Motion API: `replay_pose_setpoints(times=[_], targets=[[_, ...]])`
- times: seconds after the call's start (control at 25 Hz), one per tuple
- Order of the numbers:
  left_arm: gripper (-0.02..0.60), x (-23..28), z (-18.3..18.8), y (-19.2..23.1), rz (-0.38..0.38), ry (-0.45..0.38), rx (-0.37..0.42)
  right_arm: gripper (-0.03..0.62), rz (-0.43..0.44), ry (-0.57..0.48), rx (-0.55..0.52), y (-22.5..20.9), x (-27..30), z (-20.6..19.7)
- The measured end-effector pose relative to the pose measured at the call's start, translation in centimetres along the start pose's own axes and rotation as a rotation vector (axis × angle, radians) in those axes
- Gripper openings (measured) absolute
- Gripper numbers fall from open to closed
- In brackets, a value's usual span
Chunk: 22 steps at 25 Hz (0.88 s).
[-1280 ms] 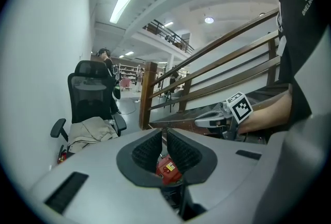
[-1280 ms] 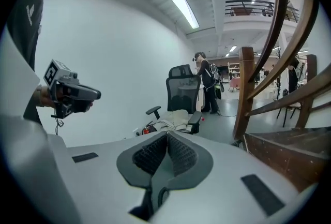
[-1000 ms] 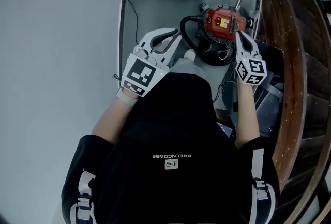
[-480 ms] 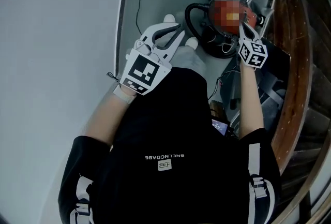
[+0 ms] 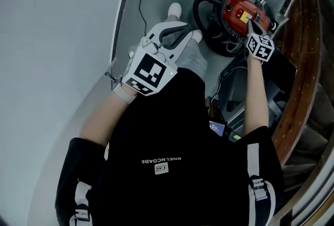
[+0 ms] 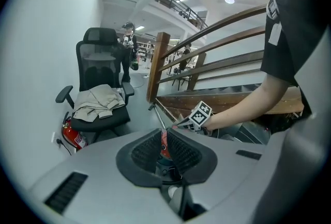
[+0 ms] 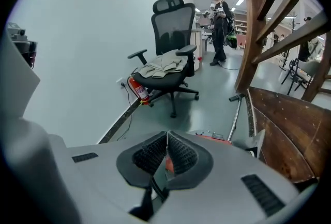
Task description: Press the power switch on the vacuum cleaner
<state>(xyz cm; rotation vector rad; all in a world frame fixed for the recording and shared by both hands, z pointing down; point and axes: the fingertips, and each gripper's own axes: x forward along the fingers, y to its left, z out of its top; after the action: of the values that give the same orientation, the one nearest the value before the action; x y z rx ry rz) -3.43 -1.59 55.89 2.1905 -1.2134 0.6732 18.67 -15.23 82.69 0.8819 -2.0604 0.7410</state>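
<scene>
Head view: right gripper, jaws shut together & empty, had pushed fwd onto red top of vacuum cleaner by the wooden stairs. Prob. on the power switch, press unconfirmed. Left gripper, nearly closed, empty, hung back.

Vacuum top shows glossy red plastic, its hose matt black. Floor is smooth grey with a dull sheen. Railing is brown varnished wood. Chair back is black mesh, with beige cloth crumpled on the seat. Left gripper shell is matt grey plastic, its pads black and ribbed.
</scene>
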Motion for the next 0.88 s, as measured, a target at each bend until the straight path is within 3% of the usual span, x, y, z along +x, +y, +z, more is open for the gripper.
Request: replay_pose_setpoints(times=[0.88], targets=[[0.029,3.5,-7.7,2.7,0.022,0.055,-0.115,0.029,-0.058,0.231,-0.032,-5.8,14.3,-7.8]])
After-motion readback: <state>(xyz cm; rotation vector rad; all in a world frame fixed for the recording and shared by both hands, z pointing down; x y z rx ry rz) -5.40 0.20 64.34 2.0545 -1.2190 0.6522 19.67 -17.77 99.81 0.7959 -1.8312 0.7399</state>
